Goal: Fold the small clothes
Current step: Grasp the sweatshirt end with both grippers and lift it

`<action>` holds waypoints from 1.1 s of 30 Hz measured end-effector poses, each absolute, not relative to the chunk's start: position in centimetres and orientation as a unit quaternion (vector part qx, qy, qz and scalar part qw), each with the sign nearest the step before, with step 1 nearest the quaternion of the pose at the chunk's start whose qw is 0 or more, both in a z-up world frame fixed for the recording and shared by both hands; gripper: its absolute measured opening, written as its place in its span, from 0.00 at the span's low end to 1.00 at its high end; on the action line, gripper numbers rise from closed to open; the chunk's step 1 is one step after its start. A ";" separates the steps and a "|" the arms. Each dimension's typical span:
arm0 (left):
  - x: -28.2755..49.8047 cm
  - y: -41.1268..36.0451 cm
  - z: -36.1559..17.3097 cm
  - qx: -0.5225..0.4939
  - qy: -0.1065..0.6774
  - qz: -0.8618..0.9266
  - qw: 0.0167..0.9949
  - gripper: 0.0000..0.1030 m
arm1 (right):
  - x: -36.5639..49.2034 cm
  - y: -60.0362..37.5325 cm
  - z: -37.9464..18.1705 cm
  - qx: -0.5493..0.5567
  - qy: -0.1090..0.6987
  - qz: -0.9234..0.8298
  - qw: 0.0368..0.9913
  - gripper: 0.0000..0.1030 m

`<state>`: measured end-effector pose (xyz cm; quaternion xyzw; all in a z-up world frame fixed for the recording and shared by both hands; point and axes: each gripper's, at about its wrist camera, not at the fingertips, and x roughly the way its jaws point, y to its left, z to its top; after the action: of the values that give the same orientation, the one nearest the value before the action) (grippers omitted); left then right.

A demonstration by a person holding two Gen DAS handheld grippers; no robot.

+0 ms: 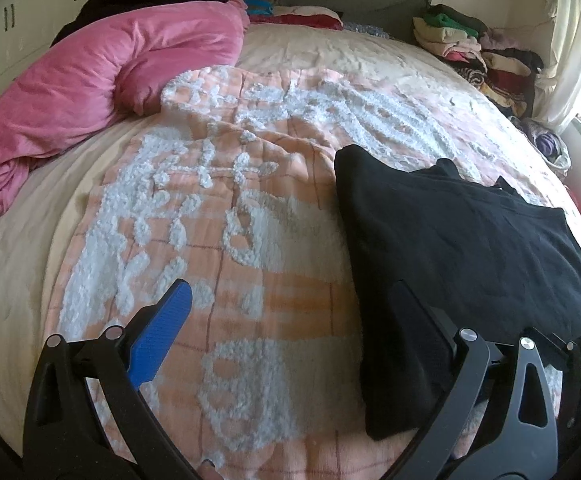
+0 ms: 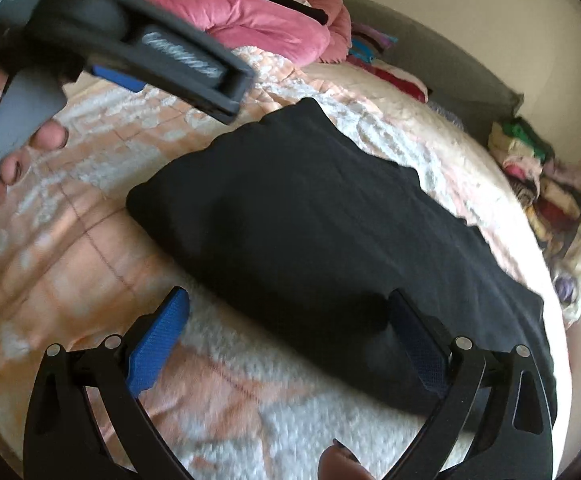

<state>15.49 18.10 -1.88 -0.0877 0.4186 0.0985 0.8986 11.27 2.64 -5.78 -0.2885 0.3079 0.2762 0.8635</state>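
We're looking at a big bed wearing a cream quilted bedspread (image 1: pixel 370 60), with a peach-and-white tufted blanket (image 1: pixel 218 208) lying across the middle. A bulky pink comforter (image 1: pixel 102 80) is slumping along the left side. A grey-green upholstered headboard (image 1: pixel 350 0) is sitting at the far end against a pale wall. White cupboard doors with dark handles (image 1: pixel 22 12) are showing at the far left, and daylight is pouring in past a cream curtain (image 1: pixel 574 40) on the right.

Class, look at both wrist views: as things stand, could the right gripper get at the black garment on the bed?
Probably yes. The right gripper is open just above the black garment, with nothing between them. The left gripper sits off to the side, beyond the garment's far corner.
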 end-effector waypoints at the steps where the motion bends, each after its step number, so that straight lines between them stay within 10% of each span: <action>1: 15.8 18.1 -2.0 -0.088 0.420 0.098 0.898 0.91 | 11.5 2.9 -5.9 -0.293 0.305 0.274 0.864 0.96; 11: 19.6 18.3 -3.2 -0.120 0.443 0.076 0.885 0.91 | 13.8 5.1 -6.5 -0.323 0.273 0.249 0.871 0.94; 19: 21.9 18.0 -4.4 -0.161 0.469 0.050 0.867 0.91 | 11.6 3.0 -4.3 -0.289 0.213 0.284 0.889 0.26; 27: 23.2 15.3 -2.6 -0.175 0.461 0.010 0.870 0.89 | 10.9 -0.4 -1.8 -0.221 0.198 0.281 0.913 0.17; 33: 23.8 11.1 0.1 -0.159 0.446 -0.032 0.880 0.35 | 10.5 -3.6 0.0 -0.171 0.188 0.261 0.931 0.15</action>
<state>23.76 11.07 0.07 -0.1589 0.4459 -0.0318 0.8803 10.54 -3.56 0.02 -0.1706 0.1882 0.2611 0.9313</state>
